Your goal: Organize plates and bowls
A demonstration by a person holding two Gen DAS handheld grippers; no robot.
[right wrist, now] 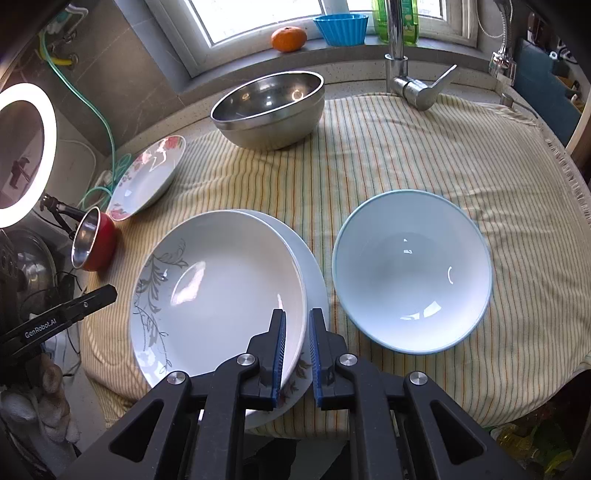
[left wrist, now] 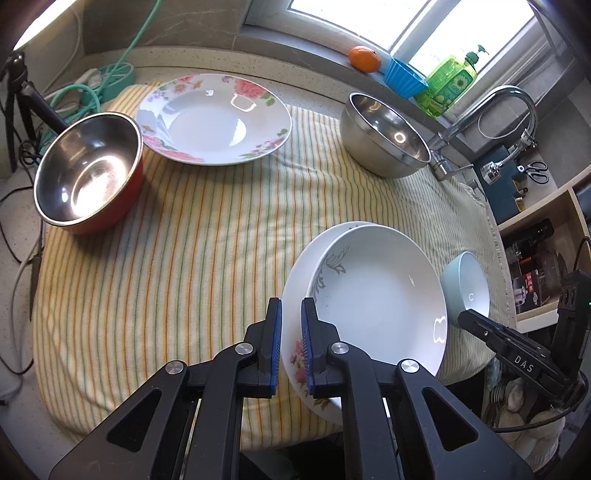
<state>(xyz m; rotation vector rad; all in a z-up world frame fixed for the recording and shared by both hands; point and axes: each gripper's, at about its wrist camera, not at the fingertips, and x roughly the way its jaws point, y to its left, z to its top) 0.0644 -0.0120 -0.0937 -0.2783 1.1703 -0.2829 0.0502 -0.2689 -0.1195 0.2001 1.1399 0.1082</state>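
Observation:
A white plate with a grey vine pattern [left wrist: 384, 291] [right wrist: 221, 280] lies stacked on a pink-flowered plate [left wrist: 295, 350] [right wrist: 314, 266] at the near edge of the striped cloth. My left gripper [left wrist: 291, 347] is shut on the lower plate's left rim. My right gripper [right wrist: 297, 354] is shut on the vine plate's near right rim. A light blue bowl [right wrist: 412, 273] [left wrist: 467, 280] stands just right of the stack. A rose-patterned plate [left wrist: 214, 118] [right wrist: 147, 177], a red-sided steel bowl [left wrist: 88, 173] [right wrist: 94, 240] and a plain steel bowl [left wrist: 384, 136] [right wrist: 269, 107] stand farther off.
The striped cloth [left wrist: 221, 240] covers the counter. A tap [right wrist: 402, 74] rises at the back right. On the windowsill are an orange [right wrist: 289, 38], a blue cup [right wrist: 341, 27] and a green soap bottle [left wrist: 448, 83]. A ring light [right wrist: 22, 155] and green hose [left wrist: 85, 92] are at the left.

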